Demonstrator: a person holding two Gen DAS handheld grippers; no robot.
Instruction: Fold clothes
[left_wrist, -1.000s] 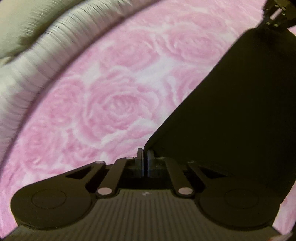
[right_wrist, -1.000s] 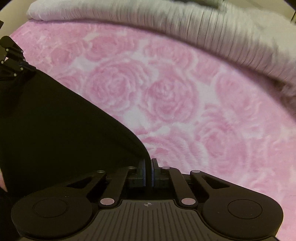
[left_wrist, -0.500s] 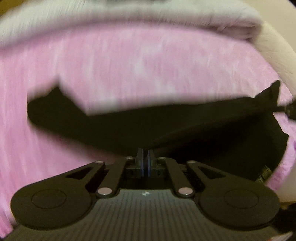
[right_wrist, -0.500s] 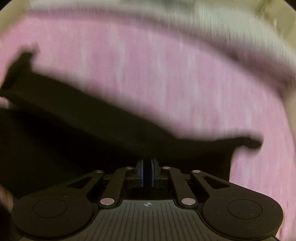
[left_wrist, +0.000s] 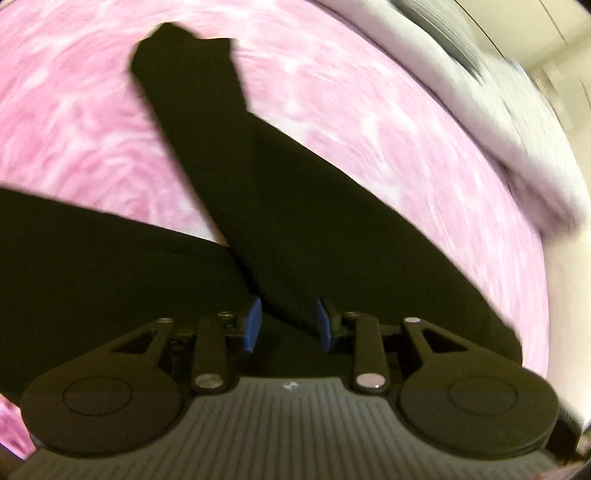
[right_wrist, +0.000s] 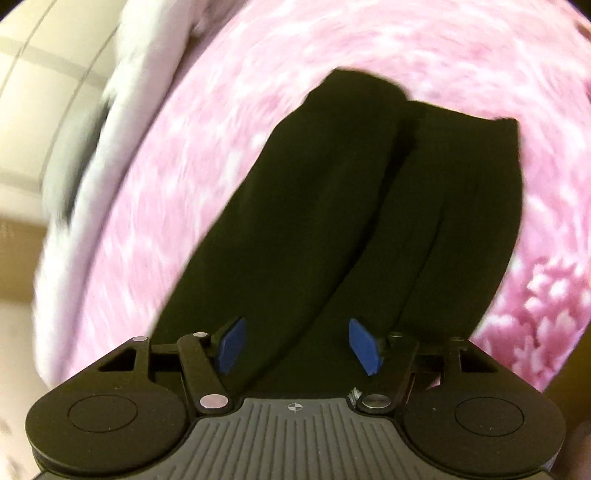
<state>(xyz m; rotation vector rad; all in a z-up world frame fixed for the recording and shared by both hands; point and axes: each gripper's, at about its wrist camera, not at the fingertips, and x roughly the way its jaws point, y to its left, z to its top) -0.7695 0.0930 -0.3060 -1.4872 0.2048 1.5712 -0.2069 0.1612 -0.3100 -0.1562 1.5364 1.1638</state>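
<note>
My left tool (left_wrist: 286, 323) and right tool (right_wrist: 297, 345), both spread and empty, hover over the black cloth garment (right_wrist: 332, 221), doubled lengthwise on the pink rose-patterned bedspread (right_wrist: 258, 55); further folds likely remain.

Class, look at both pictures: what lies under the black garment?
The black garment lies on a pink rose-patterned blanket, which shows all around it. Whatever is directly beneath the cloth is covered, so it cannot be seen.
</note>
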